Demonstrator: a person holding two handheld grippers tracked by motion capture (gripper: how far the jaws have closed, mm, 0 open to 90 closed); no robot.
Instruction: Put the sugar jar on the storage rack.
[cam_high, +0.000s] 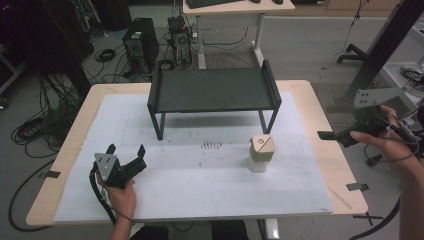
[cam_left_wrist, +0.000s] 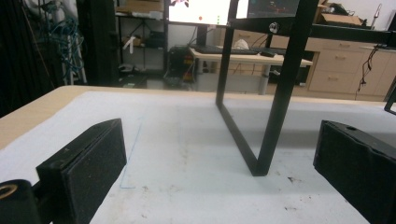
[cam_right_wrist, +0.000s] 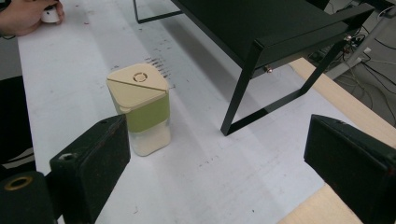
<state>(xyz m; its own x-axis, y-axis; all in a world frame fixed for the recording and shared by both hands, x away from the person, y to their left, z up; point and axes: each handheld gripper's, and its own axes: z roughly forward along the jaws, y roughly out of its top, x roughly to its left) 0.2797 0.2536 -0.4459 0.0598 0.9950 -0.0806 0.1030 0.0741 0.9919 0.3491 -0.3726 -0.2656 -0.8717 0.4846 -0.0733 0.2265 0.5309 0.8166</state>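
Note:
A small square container (cam_high: 261, 153) with a cream lid, green band and pale base stands upright on the white mat (cam_high: 200, 165), right of centre; in the right gripper view the container (cam_right_wrist: 140, 108) is just beyond my left jaw. My right gripper (cam_high: 334, 136) hovers open over the table's right edge, raised and apart from the container, nothing between its jaws. My left gripper (cam_high: 126, 150) rests low at the front left of the mat, open and empty, facing the black shelf's front left leg (cam_left_wrist: 275, 107).
A black metal shelf (cam_high: 214, 91) with side lips stands on thin legs at the back of the mat. Dark specks mark the mat near the middle. Computer towers, cables and a desk lie on the floor beyond the table.

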